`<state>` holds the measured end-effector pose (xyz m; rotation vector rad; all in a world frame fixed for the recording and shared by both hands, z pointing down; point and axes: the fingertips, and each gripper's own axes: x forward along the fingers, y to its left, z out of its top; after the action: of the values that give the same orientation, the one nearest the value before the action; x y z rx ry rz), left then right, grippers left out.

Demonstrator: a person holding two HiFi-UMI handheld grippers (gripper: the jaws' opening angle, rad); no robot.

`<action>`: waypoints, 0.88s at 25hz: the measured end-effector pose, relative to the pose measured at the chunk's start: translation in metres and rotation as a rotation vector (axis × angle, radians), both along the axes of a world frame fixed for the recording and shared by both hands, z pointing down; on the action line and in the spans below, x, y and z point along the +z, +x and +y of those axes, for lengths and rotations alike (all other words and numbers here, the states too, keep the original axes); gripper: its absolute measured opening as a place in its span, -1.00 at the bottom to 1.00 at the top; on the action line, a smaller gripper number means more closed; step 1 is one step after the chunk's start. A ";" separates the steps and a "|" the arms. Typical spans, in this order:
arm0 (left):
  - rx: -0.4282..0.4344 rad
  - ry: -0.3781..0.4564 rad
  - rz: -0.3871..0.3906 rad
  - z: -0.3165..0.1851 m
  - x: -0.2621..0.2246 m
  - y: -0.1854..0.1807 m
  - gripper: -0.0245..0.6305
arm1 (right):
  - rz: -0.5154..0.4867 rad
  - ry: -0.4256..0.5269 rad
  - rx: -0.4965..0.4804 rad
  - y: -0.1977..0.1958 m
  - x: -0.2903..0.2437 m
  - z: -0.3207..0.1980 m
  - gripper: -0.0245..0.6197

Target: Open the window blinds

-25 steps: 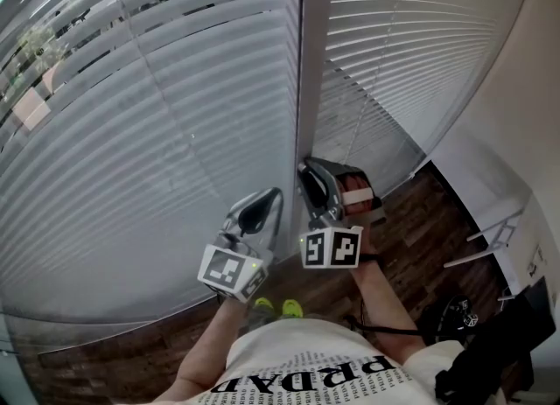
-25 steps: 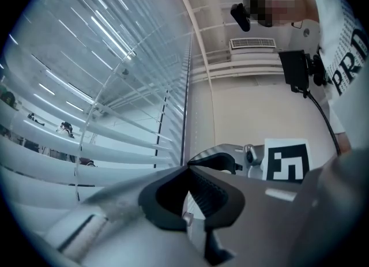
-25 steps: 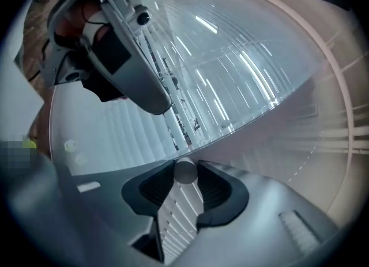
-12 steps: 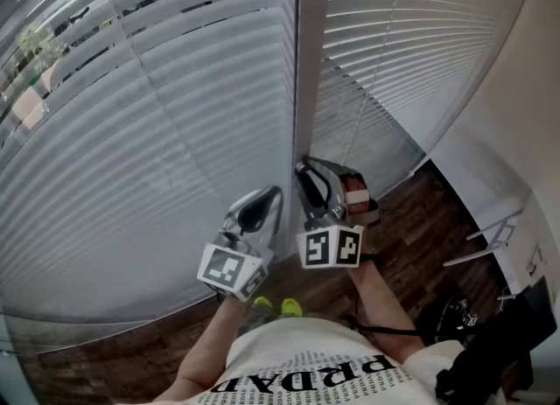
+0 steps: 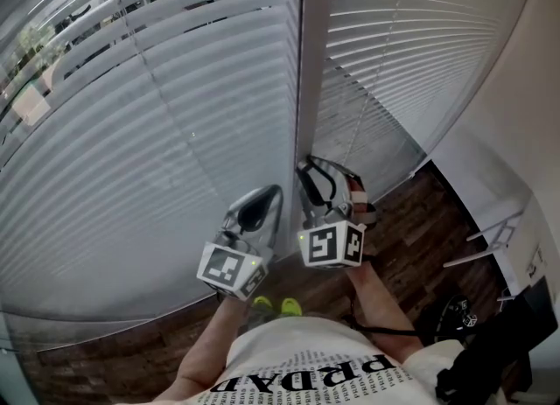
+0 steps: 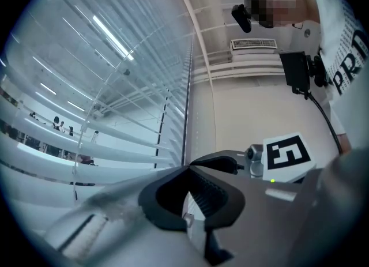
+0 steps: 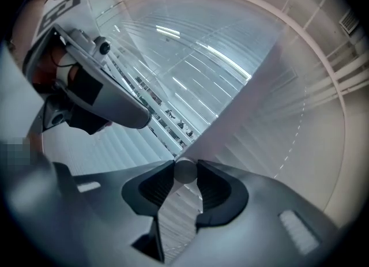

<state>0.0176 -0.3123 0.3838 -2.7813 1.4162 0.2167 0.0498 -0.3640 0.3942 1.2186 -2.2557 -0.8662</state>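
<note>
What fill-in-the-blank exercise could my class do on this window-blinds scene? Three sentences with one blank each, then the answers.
1. The right claw is shut on a round wand, while the left claw is shut and holds ___.
2. The pale post stands ___ the two blinds.
3. The floor below the blinds is dark ___.

Missing words: nothing; between; wood.

An office-like room: tall slatted blinds (image 5: 157, 158), wood floor (image 5: 420, 211), ceiling air vent (image 6: 253, 44)
</note>
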 end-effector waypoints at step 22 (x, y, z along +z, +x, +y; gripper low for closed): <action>0.010 0.003 0.018 0.001 -0.002 0.001 -0.95 | -0.538 -0.296 -0.025 0.011 0.004 -0.007 -0.53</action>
<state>0.0182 -0.3118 0.3818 -2.7923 1.4044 0.2440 0.0609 -0.3712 0.3978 1.4011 -2.6912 -0.1997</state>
